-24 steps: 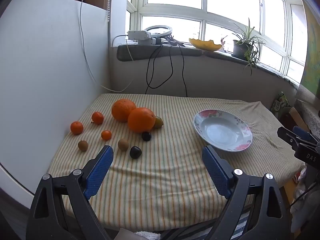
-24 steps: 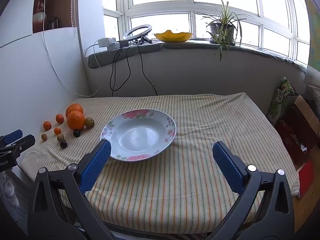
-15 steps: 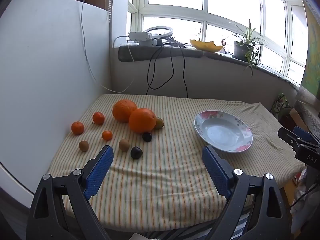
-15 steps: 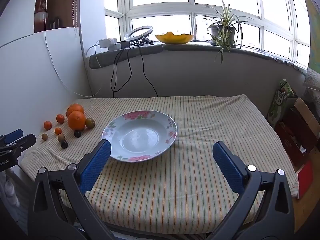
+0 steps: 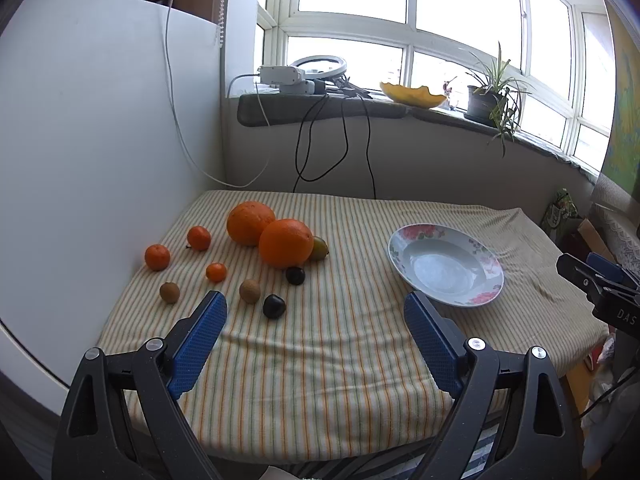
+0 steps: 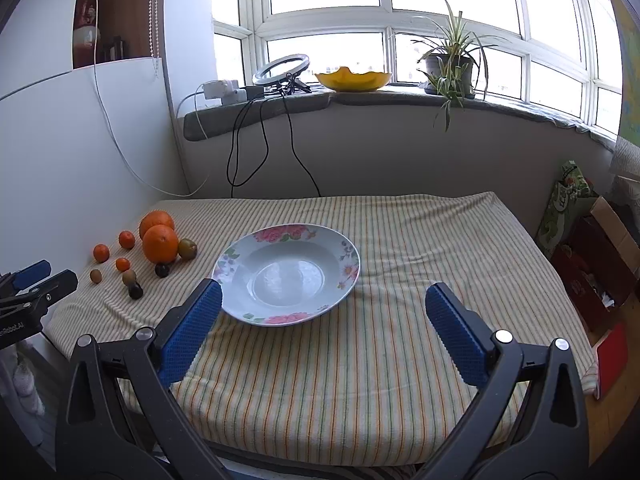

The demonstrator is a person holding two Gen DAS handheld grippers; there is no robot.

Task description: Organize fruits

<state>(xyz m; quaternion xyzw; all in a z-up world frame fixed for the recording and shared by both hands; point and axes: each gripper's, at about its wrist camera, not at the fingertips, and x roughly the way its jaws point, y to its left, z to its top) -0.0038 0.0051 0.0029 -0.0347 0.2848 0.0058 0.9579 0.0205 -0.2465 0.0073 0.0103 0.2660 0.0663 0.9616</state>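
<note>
Lying loose at desk's left: two oranges, touching; three tangerines; two brown fruits; two dark fruits; one greenish fruit against front orange. Plate right of cluster, well apart, nothing in it. Striped cloth covers desk. Left claw spread, holding nothing, near desk's front edge. Right claw spread, holding nothing, before plate. Progress: judged not started; all ten fruits left to move, presumably into plate.

Floral-rimmed plate, striped tablecloth
</note>
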